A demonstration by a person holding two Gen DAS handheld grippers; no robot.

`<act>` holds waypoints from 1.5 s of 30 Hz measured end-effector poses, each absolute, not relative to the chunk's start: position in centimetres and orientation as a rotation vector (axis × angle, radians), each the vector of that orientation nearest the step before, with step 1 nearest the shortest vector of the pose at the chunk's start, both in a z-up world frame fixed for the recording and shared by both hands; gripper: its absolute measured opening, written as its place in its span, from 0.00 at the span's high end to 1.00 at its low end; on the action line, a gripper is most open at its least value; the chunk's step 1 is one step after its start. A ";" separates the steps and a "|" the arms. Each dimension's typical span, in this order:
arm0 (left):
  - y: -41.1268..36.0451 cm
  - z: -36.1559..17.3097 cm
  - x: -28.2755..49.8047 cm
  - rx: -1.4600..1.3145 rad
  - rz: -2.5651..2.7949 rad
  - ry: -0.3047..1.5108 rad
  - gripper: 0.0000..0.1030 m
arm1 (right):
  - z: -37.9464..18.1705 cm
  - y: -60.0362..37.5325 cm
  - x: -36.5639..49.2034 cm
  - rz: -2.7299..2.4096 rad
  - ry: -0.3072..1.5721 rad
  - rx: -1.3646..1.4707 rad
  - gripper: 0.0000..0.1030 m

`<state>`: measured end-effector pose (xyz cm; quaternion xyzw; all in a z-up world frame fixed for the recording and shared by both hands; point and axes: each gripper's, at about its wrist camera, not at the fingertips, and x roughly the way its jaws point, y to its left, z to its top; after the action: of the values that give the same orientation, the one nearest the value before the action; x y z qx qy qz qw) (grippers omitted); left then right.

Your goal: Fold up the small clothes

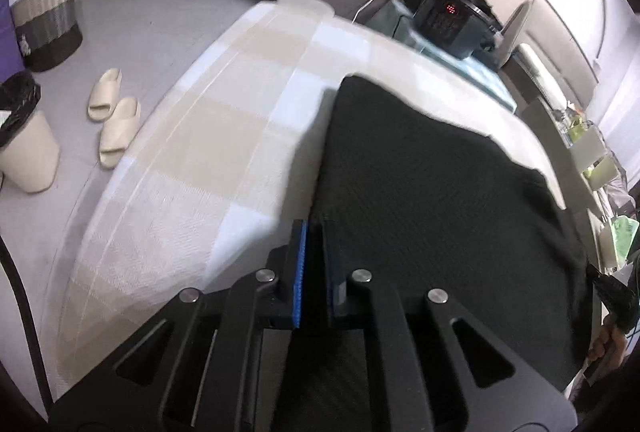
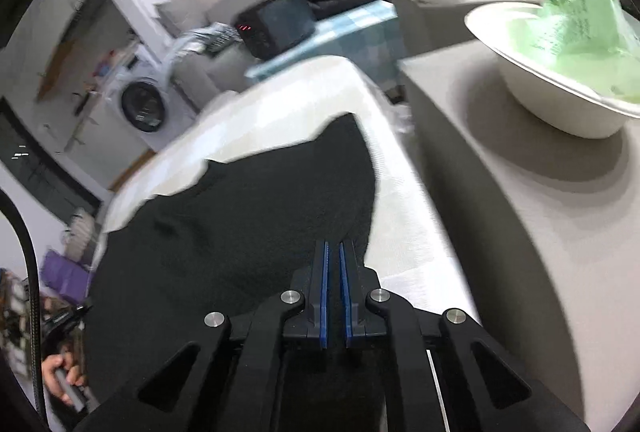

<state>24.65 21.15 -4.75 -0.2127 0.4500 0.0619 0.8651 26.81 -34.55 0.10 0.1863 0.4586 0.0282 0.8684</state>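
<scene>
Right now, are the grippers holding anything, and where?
Yes. The left gripper and the right gripper each pinch the near edge of the black garment, at opposite corners, over the table.

Left black two-finger gripper [image 1: 314, 232]: blue-padded jaws pinched nearly together, near edge.
Right black two-finger gripper [image 2: 334, 252]: blue-padded jaws close, narrow gap between them.

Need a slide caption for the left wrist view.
Left claw pinching the black garment's edge over the checked table cover.
</scene>
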 end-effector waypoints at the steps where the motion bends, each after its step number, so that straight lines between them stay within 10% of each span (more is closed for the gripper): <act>1: 21.2 -4.8 24.6 -0.449 0.127 0.950 0.94 | 0.0 -34.8 27.0 0.060 0.970 0.412 0.90; 4: 21.2 -4.4 25.0 -0.454 0.123 0.959 0.94 | 0.4 -35.6 26.9 0.067 0.955 0.472 0.80; 9: 20.9 -2.8 27.1 -0.459 0.123 0.922 0.48 | 2.3 -34.5 27.3 0.092 0.920 0.465 0.63; 15: 19.7 -2.3 31.5 -0.429 0.109 0.928 0.37 | 3.0 -33.0 30.5 0.051 0.942 0.457 0.48; 22: 19.0 -4.6 35.9 -0.407 0.120 0.978 0.43 | 1.0 -32.2 34.5 -0.039 1.001 0.348 0.48; 24: 18.9 -4.9 36.2 -0.371 0.141 0.968 0.69 | 0.4 -31.8 35.2 -0.051 1.016 0.300 0.48; 29: 19.9 -5.1 36.0 -0.377 0.098 0.935 0.93 | -0.2 -30.6 35.6 -0.063 1.011 0.176 0.97; 42: 22.8 -5.3 33.9 -0.512 0.145 0.912 0.90 | 1.7 -34.9 34.5 -0.120 0.888 0.319 0.98; 45: 23.0 -4.6 33.2 -0.513 0.171 0.907 0.87 | 2.1 -34.4 33.2 -0.049 0.903 0.342 0.78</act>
<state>33.25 23.03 -4.60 -0.2449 0.4329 0.0814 0.8637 33.23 -34.38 2.10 0.1643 0.4341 -0.0236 0.8854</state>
